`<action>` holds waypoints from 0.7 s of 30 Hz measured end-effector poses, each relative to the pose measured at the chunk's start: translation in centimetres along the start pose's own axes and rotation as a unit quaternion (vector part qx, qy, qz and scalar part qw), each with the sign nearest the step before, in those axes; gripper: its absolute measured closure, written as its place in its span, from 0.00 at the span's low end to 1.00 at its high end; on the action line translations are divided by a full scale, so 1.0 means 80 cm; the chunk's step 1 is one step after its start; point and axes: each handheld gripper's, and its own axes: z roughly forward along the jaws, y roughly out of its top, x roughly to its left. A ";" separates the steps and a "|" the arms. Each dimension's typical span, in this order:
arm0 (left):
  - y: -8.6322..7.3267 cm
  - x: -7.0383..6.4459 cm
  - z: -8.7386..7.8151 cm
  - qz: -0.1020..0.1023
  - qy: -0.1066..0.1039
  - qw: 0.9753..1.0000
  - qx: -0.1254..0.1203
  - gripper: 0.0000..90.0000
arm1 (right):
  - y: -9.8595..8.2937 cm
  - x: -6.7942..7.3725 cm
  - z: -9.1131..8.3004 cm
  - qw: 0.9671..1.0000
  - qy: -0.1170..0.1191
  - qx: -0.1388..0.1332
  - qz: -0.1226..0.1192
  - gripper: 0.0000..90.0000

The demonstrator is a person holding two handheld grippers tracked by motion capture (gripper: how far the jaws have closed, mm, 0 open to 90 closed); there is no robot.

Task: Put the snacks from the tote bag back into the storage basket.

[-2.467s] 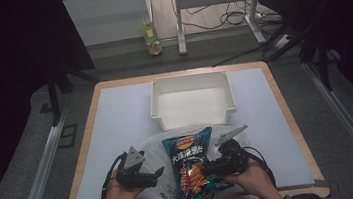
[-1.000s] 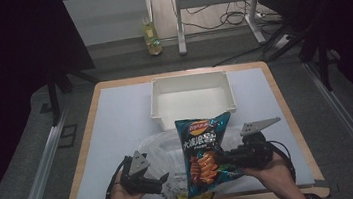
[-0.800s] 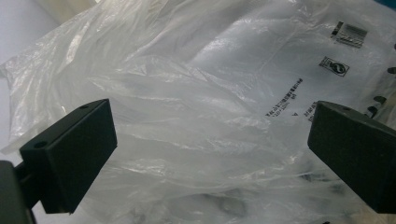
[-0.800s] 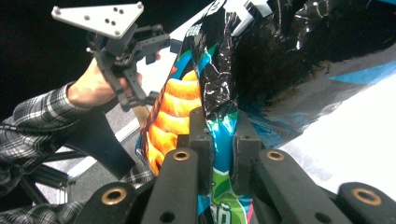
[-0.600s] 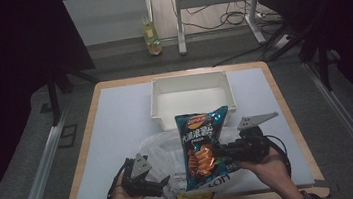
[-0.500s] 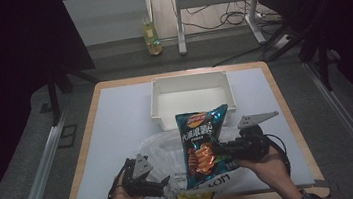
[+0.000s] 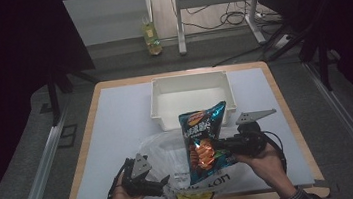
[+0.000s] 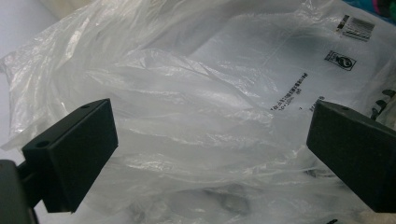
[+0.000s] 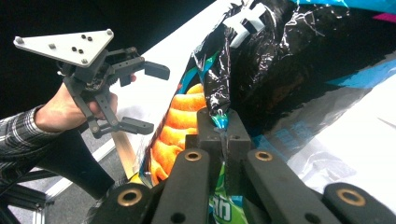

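Your right hand-held gripper, clamped on the blue foil crisp packet, has lifted it toward frame centre, clear of the translucent plastic bag; left hand-held gripper jaws apart. Proceed to the white rectangular plastic bin.

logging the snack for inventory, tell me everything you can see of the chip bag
The chip bag is a glossy foil packet, teal and black, with orange chips pictured on its front and printed lettering near the top. It looks sealed and puffed. It is held upright, tilted a little, above the clear plastic bag and just in front of the white bin. The right hand-held gripper is shut on its side edge, pinching the crimped seam. Nothing else appears to grip it.
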 end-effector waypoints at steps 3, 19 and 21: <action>0.000 0.000 0.001 -0.001 -0.001 1.000 0.002 0.02 | 0.001 -0.001 -0.001 1.000 0.002 -0.003 0.000 0.99; 0.000 0.000 0.001 -0.001 0.000 1.000 0.002 0.02 | 0.025 -0.008 0.004 1.000 -0.009 -0.021 -0.014 0.99; 0.000 0.001 0.001 0.000 0.001 1.000 0.005 0.02 | 0.030 -0.010 0.007 0.999 -0.008 -0.026 -0.017 0.99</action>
